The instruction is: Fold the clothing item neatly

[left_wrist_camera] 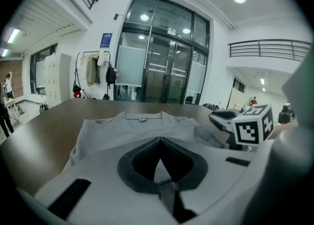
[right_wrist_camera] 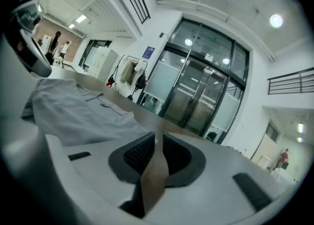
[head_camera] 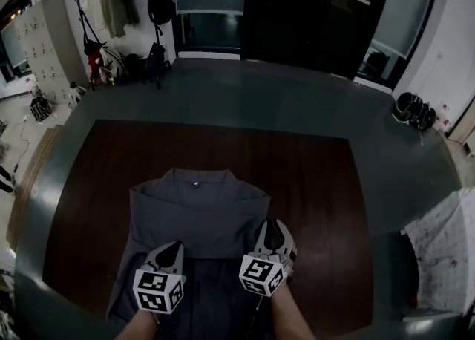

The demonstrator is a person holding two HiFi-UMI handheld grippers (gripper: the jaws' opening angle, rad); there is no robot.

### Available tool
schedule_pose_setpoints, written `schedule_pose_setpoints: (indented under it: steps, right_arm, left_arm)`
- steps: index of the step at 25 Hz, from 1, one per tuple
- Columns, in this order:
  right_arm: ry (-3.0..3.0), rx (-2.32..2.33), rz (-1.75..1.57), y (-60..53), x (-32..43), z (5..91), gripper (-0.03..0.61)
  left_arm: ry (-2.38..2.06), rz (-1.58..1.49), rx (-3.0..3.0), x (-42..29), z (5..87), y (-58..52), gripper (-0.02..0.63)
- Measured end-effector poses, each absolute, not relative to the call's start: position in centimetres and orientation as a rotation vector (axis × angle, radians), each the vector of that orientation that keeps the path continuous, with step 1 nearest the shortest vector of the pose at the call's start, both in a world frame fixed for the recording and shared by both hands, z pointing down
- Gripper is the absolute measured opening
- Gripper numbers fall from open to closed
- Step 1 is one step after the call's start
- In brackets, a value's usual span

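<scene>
A grey shirt [head_camera: 200, 205] lies flat on the dark brown table [head_camera: 312, 175], its collar pointing away from me and its sides folded in. My left gripper [head_camera: 175, 248] rests over the shirt's lower left part with its jaws shut; I see no cloth pinched between them. In the left gripper view the shirt [left_wrist_camera: 142, 126] spreads out ahead of the shut tips [left_wrist_camera: 159, 141]. My right gripper [head_camera: 273, 229] sits at the shirt's right edge. In the right gripper view its jaws [right_wrist_camera: 158, 143] stand a narrow slit apart with only table showing through, and the shirt [right_wrist_camera: 73, 111] lies to its left.
The table's bare wood runs to the right and beyond the collar. A grey floor surrounds it. A coat rack with hanging clothes and bags [head_camera: 119, 4] stands at the back left, glass doors [head_camera: 297, 4] behind, shoes [head_camera: 412, 108] and a white speckled sheet [head_camera: 445, 249] to the right.
</scene>
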State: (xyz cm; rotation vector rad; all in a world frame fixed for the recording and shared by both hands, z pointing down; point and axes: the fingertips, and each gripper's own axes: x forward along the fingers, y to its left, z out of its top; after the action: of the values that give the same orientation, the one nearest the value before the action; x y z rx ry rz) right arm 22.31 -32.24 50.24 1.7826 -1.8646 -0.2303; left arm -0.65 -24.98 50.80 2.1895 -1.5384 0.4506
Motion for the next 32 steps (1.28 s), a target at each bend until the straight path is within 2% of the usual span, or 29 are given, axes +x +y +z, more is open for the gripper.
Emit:
schedule_pose_setpoints:
  steps: [10,12,14,18,25,32]
  right_arm:
    - [-1.966,1.969,0.028,-27.7,24.3,48.2,0.034]
    - [-1.994,2.021,0.007,-26.1,24.3,47.1,0.032]
    - [-2.007,2.074,-0.053,-24.2,24.2,45.7,-0.011]
    - [-2.122,2.123,-0.037,-19.6,22.4,43.6,-0.011]
    - [-2.194,2.163,-0.079,-6.4,15.4,42.2,-0.011]
    - [-2.079,2.226,-0.047,8.6,12.9,44.5,-0.011]
  left_arm:
    - [-1.542,0.377,2.201,-1.8,49.8,-22.0,0.008]
    - [-1.537,0.328,2.215,-1.9,49.6,-21.0,0.008]
    - [-1.528,0.274,2.232,-2.2,49.2,-19.7,0.008]
    - [-1.514,0.173,2.26,-3.4,48.0,-16.4,0.008]
    - [-1.58,0.119,2.394,-7.9,45.1,-5.7,0.008]
    - [-1.504,0.08,2.457,-12.8,46.3,7.0,0.008]
